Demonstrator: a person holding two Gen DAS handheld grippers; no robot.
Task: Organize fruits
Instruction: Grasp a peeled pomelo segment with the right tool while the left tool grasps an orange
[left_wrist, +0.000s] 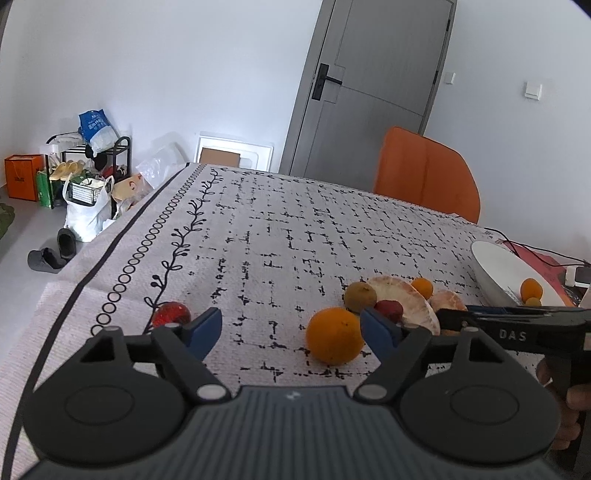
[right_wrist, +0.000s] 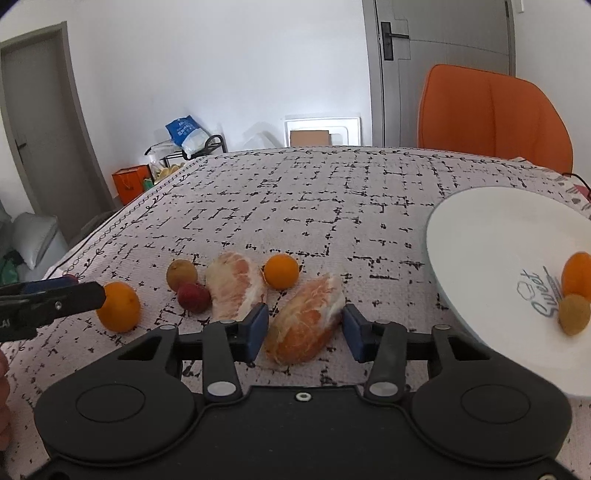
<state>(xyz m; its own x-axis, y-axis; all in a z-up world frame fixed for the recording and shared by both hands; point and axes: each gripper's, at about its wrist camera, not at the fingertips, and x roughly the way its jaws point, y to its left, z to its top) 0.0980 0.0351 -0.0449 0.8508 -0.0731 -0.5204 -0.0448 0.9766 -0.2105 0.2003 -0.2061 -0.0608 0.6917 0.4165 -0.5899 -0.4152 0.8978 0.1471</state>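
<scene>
My right gripper (right_wrist: 305, 331) is open, its jaws on either side of a peeled grapefruit segment (right_wrist: 306, 325) lying on the tablecloth, not closed on it. A second segment (right_wrist: 236, 290), a small orange (right_wrist: 281, 270), a red fruit (right_wrist: 194, 297), a brown fruit (right_wrist: 181, 274) and a larger orange (right_wrist: 119, 307) lie to the left. A white plate (right_wrist: 491, 258) at right holds a small orange (right_wrist: 577, 275) and a brown fruit (right_wrist: 573, 314). My left gripper (left_wrist: 291, 330) is open and empty, the larger orange (left_wrist: 334, 340) by its right finger, a red fruit (left_wrist: 171, 314) behind its left.
An orange chair (right_wrist: 491, 110) stands behind the table's far edge. A grey door (left_wrist: 373, 85) is behind it. Bags and a shoe rack (left_wrist: 88, 166) sit on the floor left of the table. Cables and a red item (left_wrist: 543, 258) lie beyond the plate.
</scene>
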